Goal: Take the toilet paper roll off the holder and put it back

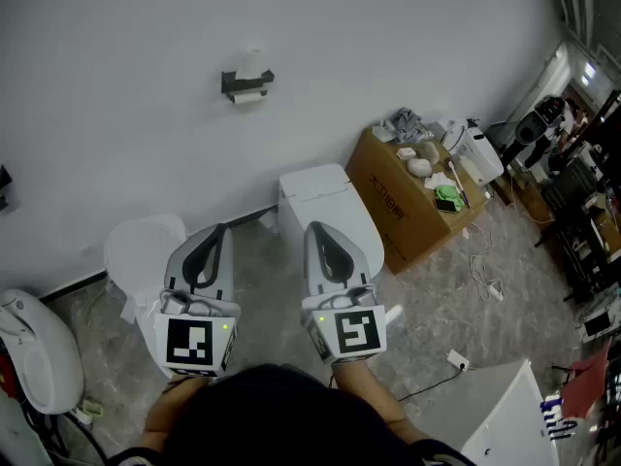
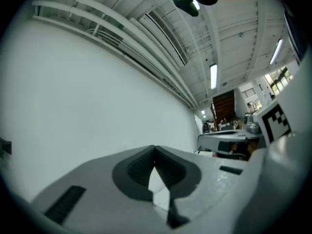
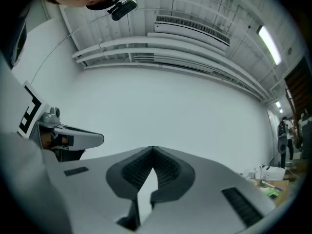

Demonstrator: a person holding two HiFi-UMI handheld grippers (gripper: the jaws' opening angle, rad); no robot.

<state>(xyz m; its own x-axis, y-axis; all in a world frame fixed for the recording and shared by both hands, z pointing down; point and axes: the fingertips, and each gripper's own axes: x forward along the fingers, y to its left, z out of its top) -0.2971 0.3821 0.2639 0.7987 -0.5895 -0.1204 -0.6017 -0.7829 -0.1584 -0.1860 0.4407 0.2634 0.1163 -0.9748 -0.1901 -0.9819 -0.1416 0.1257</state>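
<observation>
High on the far wall, well apart from both tongs, the toilet paper roll sits on its black holder. Only the head view shows this, along with the white toilet and the cardboard box to the right. The gripper views settle what the head view cannot: the left tongs and the right tongs are each pinched together at the tips, nothing between them, facing bare white wall.

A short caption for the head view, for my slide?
Left gripper and right gripper, both shut, held below the toilet paper roll on its wall holder.
</observation>
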